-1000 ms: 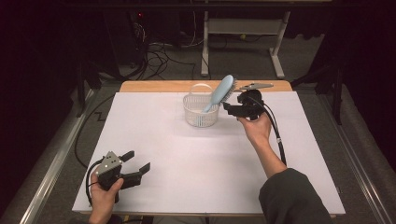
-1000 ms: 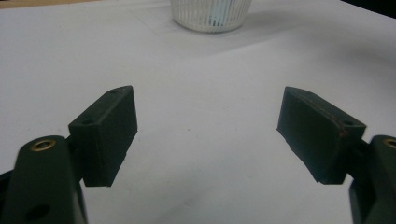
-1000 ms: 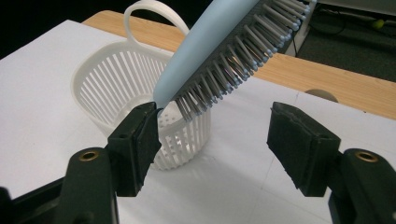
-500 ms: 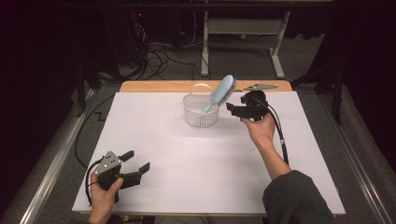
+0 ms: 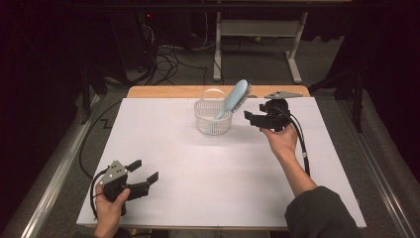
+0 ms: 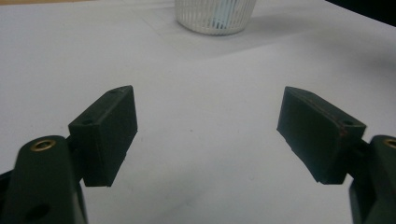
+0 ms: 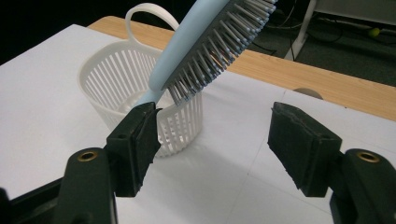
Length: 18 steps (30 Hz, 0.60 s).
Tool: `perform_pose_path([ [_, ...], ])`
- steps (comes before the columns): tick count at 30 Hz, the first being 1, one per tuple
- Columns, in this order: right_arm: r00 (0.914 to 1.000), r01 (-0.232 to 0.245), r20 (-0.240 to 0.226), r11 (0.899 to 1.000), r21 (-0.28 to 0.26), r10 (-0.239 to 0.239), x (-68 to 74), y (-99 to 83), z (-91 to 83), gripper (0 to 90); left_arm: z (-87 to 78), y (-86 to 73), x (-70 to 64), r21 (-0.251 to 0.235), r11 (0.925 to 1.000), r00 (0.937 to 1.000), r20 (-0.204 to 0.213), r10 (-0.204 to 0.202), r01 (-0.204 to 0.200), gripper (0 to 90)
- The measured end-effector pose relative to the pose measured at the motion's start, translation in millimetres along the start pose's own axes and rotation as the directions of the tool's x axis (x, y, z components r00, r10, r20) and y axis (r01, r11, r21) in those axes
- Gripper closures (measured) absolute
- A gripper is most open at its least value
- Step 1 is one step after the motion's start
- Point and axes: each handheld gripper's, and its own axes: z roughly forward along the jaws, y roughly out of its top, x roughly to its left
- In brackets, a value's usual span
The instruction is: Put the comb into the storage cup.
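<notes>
Both hand-held grippers (image 5: 143, 171) (image 5: 253, 118) wide apart, agape

The light-blue plastic hairbrush (image 7: 210, 44) has its handle end hidden inside the white slatted plastic basket (image 7: 116, 79); the head tip is cut off by the right gripper view's upper edge

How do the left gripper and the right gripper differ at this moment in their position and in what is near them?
The left gripper sits low at the table's near left corner, over bare white surface; the right gripper is held at the far side, right beside the white basket. The hairbrush leaning out of the basket is near the right gripper, far from the left gripper. Both have their jaws open and hold nothing.
</notes>
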Motion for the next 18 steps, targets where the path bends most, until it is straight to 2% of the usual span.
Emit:
perform_pose_path([
  [18, 0.9999, 0.015, -0.002, 1.0, 0.003, -0.015, -4.6, -5.2, -10.0, 33.5, 0.3, -0.2, 0.7, 0.003, 1.0, 1.0, -0.002, -0.004, 0.004, 21.0],
])
